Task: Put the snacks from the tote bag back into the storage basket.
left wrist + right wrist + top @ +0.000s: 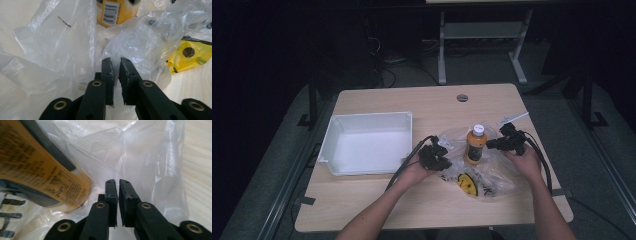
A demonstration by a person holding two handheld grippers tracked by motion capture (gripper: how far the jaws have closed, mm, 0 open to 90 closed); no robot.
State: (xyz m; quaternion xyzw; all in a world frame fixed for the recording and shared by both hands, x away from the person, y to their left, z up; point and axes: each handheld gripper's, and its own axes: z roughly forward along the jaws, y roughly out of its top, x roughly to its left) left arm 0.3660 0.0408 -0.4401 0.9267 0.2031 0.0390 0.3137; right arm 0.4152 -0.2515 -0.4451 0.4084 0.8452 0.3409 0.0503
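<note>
An orange bottle [475,146] with a white cap stands upright on the wooden table [412,200], inside a crumpled clear plastic bag [484,181] printed with a yellow smiley [467,184]. My left gripper [445,150] is at the bag's left edge and my right gripper [491,145] at its upper right edge, one on each side of the bottle. In the left gripper view the jaws of my left gripper [116,60] stand a narrow gap apart, with the bag's film [62,42] just ahead and the bottle [117,12] beyond. My right gripper [117,181] also shows a slim gap, beside the bottle [37,170] and the film [140,157].
A white rectangular tray [372,116] lies empty at the table's left. A round cable hole [462,97] sits near the far edge, and a white strip [514,118] lies behind the bag. Cables trail from both grippers toward the near edge.
</note>
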